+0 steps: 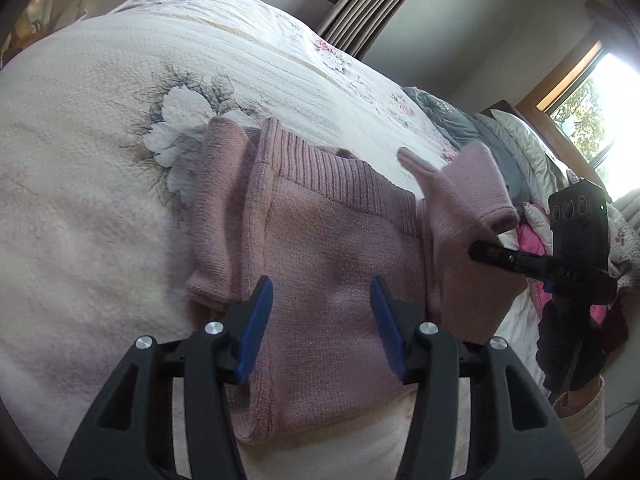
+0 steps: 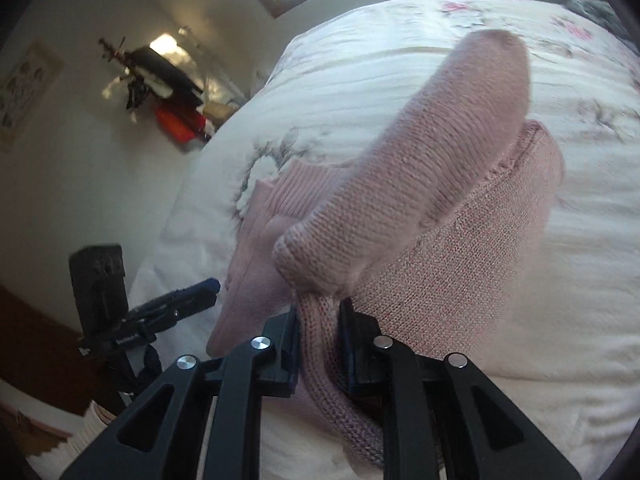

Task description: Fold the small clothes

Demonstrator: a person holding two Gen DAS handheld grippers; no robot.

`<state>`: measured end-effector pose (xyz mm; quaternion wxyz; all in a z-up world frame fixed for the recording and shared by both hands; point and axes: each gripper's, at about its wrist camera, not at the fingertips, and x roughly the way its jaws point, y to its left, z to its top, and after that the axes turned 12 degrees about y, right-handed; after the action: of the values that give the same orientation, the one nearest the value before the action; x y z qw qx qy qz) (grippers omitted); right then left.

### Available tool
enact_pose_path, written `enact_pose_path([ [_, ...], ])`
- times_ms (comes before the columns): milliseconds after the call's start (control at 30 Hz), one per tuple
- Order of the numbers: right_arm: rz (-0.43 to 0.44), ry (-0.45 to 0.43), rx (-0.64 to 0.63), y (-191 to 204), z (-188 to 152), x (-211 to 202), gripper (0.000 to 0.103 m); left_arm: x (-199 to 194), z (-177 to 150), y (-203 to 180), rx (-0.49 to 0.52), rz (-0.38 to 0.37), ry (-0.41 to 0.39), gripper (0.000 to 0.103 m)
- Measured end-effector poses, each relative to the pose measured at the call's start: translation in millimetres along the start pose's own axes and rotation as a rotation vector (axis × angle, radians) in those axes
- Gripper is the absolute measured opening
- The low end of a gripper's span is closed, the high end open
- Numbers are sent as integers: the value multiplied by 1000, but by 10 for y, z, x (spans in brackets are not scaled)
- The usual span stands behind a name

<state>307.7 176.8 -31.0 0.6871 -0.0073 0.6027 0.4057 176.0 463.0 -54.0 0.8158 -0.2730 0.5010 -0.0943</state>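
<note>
While the pink sweater (image 1: 328, 264) lies on the floral bedspread (image 1: 88, 184), the right gripper (image 2: 319, 320) clenches its lifted sleeve (image 2: 432, 168); the left gripper (image 1: 322, 312) hovers over the body, jaws apart.

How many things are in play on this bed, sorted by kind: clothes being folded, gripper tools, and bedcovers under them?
Pink knit sweaters: 1
Handheld grippers: 2, the left gripper open above the sweater, the right gripper shut on the sweater's sleeve
Floral quilts underneath: 1
Total: 4
The heap of other laundry at the bed's far edge is too jumbled to count.
</note>
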Motion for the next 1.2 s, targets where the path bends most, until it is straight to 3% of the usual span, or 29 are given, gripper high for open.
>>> enact_pose_path([
  [167, -112, 100, -93, 351, 43, 507, 17, -41, 2, 82, -33, -41, -5, 50],
  [233, -113, 116, -92, 361, 38, 641, 21, -33, 12, 78, -38, -59, -7, 50],
  [267, -101, 119, -84, 346, 35, 686, 23, -23, 21, 73, -42, -70, -5, 50],
  [333, -51, 122, -67, 281, -7, 730, 38, 12, 43, 46, -48, -95, 3, 50],
  [433, 9, 99, -63, 249, -42, 698, 51, 83, 73, -21, -51, -135, 19, 51],
  [700, 117, 35, -88, 428, -349, 117, 70, 415, 277, -126, -90, -208, 86, 58],
  [800, 185, 31, -100, 452, -518, 5, 70, 625, 352, -139, -117, -257, 138, 60],
  [933, 164, -34, -49, 226, -820, -174, 70, 828, 411, -161, -126, -250, 167, 60],
  [1033, 36, -63, 17, -92, -1035, -220, 70, 906, 425, -228, -110, -259, 172, 60],
  [1200, 31, -48, 174, -715, -1385, -114, 70, 1084, 487, -330, -102, -268, 196, 60],
])
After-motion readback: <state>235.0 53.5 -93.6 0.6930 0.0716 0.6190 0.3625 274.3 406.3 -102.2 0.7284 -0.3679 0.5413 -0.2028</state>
